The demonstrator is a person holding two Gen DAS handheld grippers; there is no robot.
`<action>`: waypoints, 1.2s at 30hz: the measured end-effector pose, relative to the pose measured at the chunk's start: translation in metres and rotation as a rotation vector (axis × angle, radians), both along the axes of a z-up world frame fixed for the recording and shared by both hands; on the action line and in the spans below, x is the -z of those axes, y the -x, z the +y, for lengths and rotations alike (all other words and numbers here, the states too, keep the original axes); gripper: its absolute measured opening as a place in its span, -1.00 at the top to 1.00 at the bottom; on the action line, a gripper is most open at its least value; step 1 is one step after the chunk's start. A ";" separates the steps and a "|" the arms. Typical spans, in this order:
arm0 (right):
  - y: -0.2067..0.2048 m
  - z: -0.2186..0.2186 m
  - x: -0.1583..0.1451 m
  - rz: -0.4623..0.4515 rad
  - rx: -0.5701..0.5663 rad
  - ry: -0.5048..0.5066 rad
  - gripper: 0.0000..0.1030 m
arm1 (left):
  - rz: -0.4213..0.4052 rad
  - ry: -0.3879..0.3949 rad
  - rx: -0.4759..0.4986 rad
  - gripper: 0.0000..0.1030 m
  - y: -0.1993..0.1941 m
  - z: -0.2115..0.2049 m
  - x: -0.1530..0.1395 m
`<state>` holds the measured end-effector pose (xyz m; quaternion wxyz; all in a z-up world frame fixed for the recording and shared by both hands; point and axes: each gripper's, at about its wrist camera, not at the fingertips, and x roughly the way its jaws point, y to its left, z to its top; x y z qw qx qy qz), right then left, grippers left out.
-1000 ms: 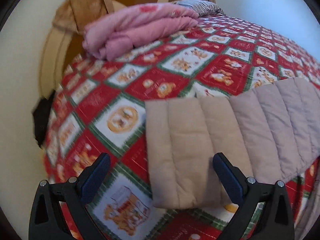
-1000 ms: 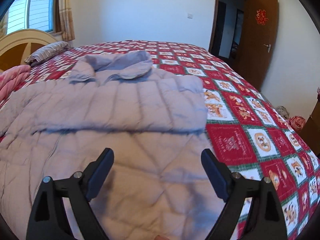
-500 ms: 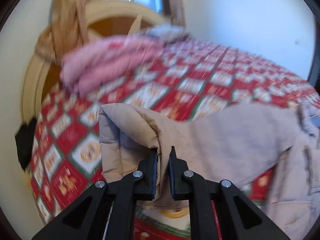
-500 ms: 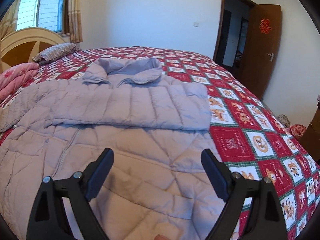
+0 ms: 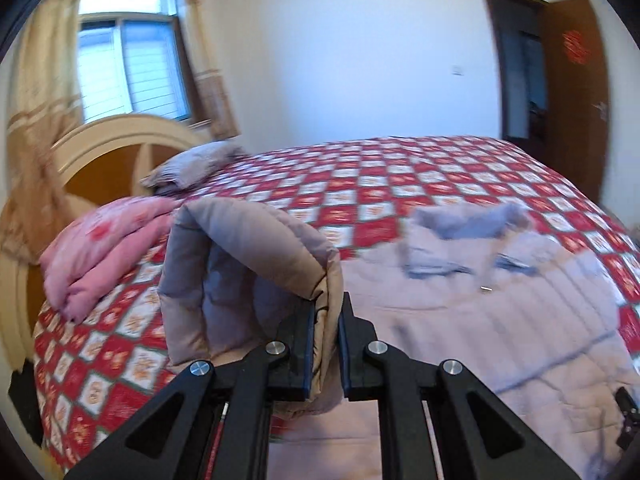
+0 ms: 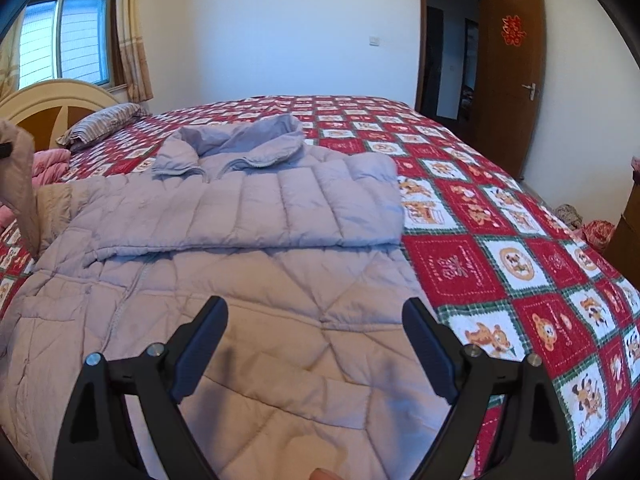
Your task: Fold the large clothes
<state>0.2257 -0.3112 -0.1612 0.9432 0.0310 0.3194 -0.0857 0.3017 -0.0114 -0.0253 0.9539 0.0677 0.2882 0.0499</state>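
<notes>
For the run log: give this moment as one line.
stage: sleeve fold | left gripper: shut on jacket sleeve, lifted | right gripper: open above jacket

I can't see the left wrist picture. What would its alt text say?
The left gripper is shut on the lifted sleeve of a pale quilted jacket spread on a bed with a red patterned cover. Behind lie a folded pink blanket, a pillow and a window.

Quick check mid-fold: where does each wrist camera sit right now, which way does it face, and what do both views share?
Left wrist: on the left gripper, shut on the jacket sleeve, facing across the bed toward window and door.
Right wrist: on the right gripper, open above the jacket, facing the far wall; a fingertip shows at the bottom edge.
Shared: jacket, red quilt, headboard, pillow, door.
</notes>
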 end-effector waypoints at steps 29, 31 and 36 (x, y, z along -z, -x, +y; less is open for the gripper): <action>-0.090 0.109 -0.017 0.066 -0.249 -0.219 -0.77 | 0.250 -0.072 -0.580 -0.83 -0.033 0.142 0.155; -0.108 0.129 -0.013 0.072 -0.278 -0.222 -0.76 | 0.288 -0.019 -0.586 -0.83 -0.033 0.150 0.167; -0.139 0.155 0.001 0.093 -0.315 -0.224 -0.76 | 0.301 0.032 -0.577 -0.83 -0.033 0.156 0.173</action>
